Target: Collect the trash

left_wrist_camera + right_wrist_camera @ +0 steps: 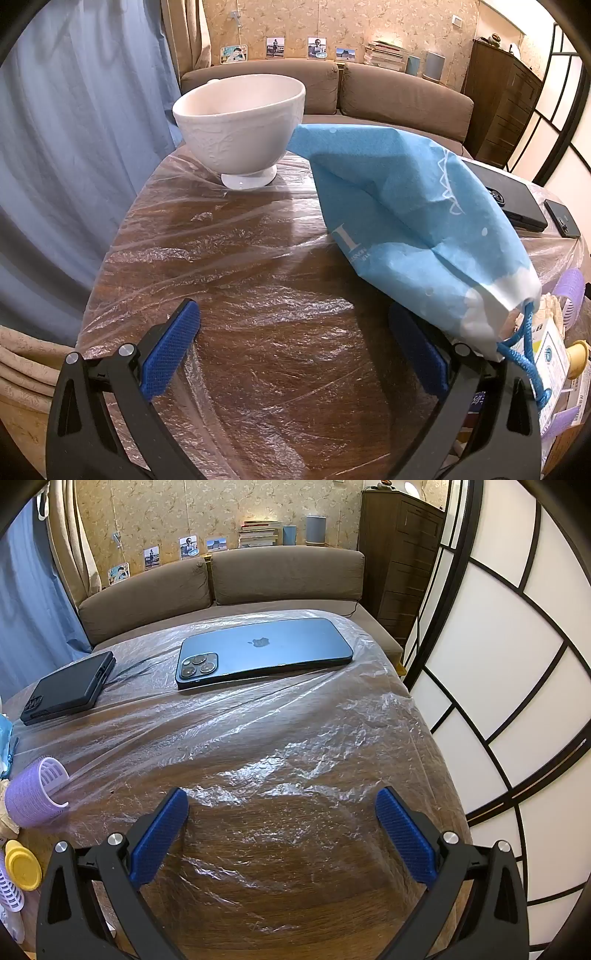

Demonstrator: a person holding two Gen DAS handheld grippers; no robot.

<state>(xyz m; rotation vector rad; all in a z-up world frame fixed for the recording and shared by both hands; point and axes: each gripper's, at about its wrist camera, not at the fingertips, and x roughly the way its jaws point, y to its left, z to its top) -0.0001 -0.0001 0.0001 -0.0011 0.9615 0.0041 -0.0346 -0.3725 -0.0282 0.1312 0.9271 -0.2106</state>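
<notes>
A thin clear plastic sheet (229, 236) lies crinkled over the wooden table (295, 387); it also shows in the right wrist view as the plastic sheet (295, 738). A blue paper bag (417, 221) with a rope handle lies flat on the right side of the table. My left gripper (295, 347) stands open above bare covered wood, its right finger just beside the bag's lower corner. My right gripper (282, 830) is open too, with nothing between its fingers.
A white footed bowl (240, 125) stands at the far edge. A blue phone (264, 651) and a black phone (68, 686) lie on the sheet. A purple hair roller (35, 794), a yellow cap (22, 866) and paper clutter (546, 354) crowd one side. A brown sofa (221, 583) is behind.
</notes>
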